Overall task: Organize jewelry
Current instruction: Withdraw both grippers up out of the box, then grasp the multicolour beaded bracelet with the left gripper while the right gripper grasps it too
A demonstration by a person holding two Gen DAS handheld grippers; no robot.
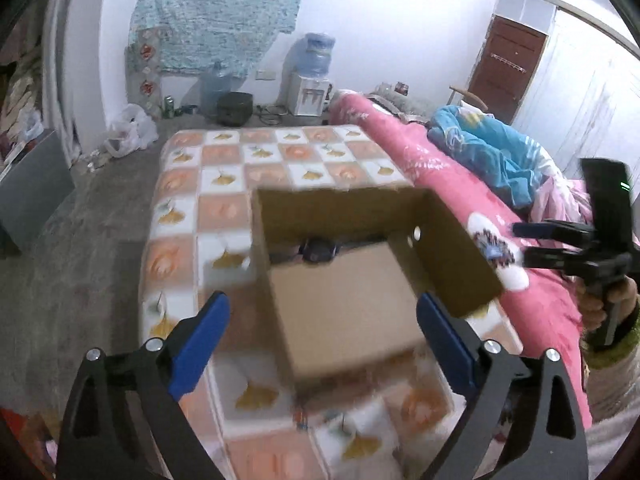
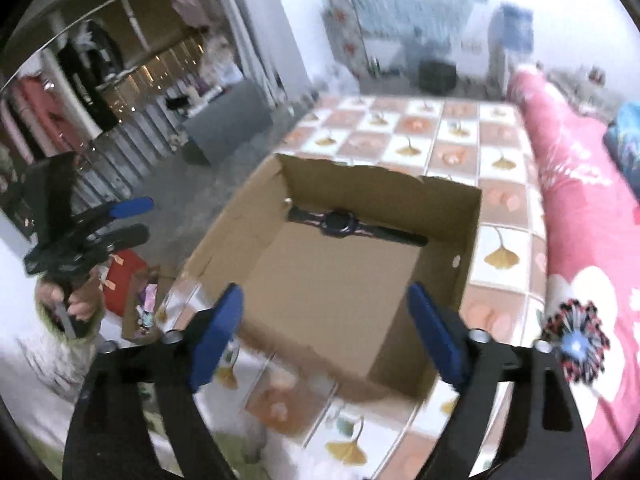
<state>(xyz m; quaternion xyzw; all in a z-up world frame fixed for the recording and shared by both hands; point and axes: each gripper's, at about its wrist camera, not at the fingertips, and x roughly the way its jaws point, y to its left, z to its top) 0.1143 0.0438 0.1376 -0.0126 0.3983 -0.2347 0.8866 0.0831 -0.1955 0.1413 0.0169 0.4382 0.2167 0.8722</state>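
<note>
An open cardboard box (image 1: pixel 340 216) (image 2: pixel 240 232) stands on the checkered leaf-print cover (image 1: pixel 224 216) (image 2: pixel 452 128). A dark wristwatch (image 1: pixel 318 250) (image 2: pixel 340 222) lies flat inside, along the far wall. My left gripper (image 1: pixel 322 304) hovers open above the box's near side with nothing between its blue pads. My right gripper (image 2: pixel 325 292) is likewise open and empty over the near edge. Each shows in the other's view, off to the side: the right gripper (image 1: pixel 522 243) and the left gripper (image 2: pixel 148 217). A spiky dark-and-white round ornament (image 1: pixel 494 248) (image 2: pixel 576 348) lies on the pink bedding.
Pink flowered bedding (image 1: pixel 420 152) (image 2: pixel 568 168) runs along the right with a blue blanket (image 1: pixel 484 148) on it. Red packaging and an open cardboard box of small items (image 2: pixel 138 300) sit on the floor at the left. A grey cabinet (image 2: pixel 228 120) and a water dispenser (image 1: pixel 310 92) stand further back.
</note>
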